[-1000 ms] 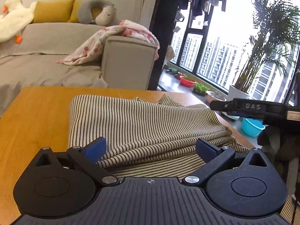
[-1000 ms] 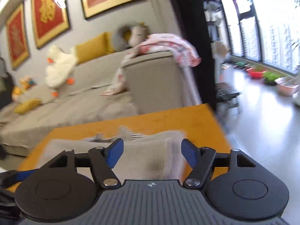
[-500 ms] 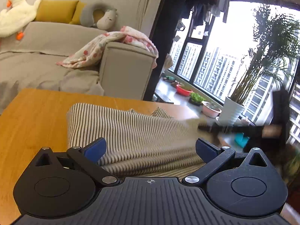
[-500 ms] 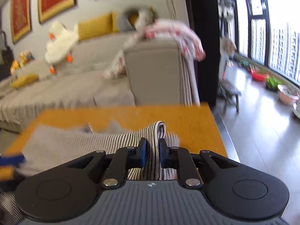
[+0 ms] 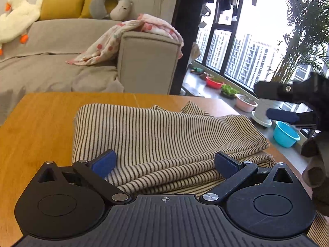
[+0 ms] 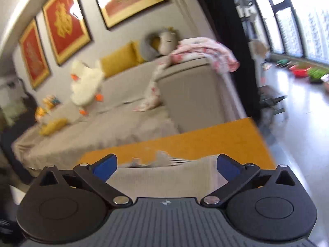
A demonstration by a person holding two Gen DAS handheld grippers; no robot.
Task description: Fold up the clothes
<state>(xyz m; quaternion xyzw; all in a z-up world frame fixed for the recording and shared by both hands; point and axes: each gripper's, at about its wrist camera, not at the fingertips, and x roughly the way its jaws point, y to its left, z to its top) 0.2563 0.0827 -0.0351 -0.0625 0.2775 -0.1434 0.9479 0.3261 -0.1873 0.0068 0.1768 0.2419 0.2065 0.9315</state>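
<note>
We see one striped garment, folded into several layers, lying on one orange wood-grain surface. It's soft knit, cream with thin dark stripes, roughly rectangular, with stacked fold edges nearest us and two loose corners poking up at the far side. Our left gripper sits low over the near edge, blue-padded fingers spread wide, gripping nothing. Our right gripper is raised over the cloth, fingers also wide apart and empty; that view is motion-blurred. Behind: one grey sofa, one white plush duck, three red framed pictures.
</note>
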